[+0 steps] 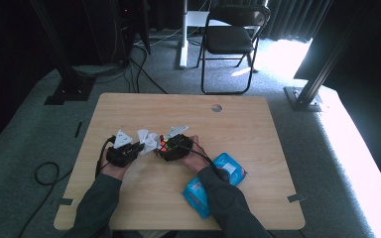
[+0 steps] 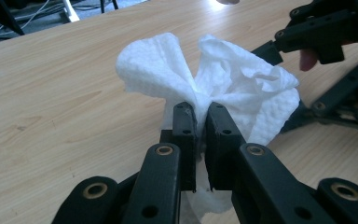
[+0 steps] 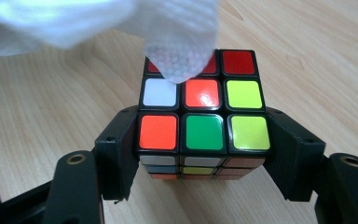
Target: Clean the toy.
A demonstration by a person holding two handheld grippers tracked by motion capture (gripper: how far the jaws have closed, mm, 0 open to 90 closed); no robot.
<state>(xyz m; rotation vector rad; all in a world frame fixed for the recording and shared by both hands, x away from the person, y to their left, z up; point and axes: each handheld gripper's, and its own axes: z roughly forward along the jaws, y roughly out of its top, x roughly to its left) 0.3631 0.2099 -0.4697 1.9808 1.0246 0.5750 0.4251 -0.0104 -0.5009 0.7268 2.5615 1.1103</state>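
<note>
On the left side of the worktop [image 1: 129, 198], the left gripper [image 1: 138, 147] holds a white wipe [image 2: 200, 84]; its fingers [image 2: 185, 128] are pressed almost together, with the bunched middle of the wipe pinched between them, so the loose ends spread out above like two wings. Held in this way, the wipe gives a soft free edge that can be brought against another thing. In the middle, one corner of the wipe hangs over the far top row of a colour cube [image 3: 204, 109], and it seems to touch the red squares there, probably for cleaning that face. The right gripper [image 1: 162, 147] holds the cube: its fingers [image 3: 116, 154] stand as wide as the cube and press on its two opposite sides, near the lower edge, which keeps the upper face free for wiping. The cube is held near the worktop, just beside the left gripper, though whether it rests on the wood cannot be told. Further right, near the person's right forearm, lies a blue wipe packet [image 1: 230, 171], likely the source of the wipe.
</note>
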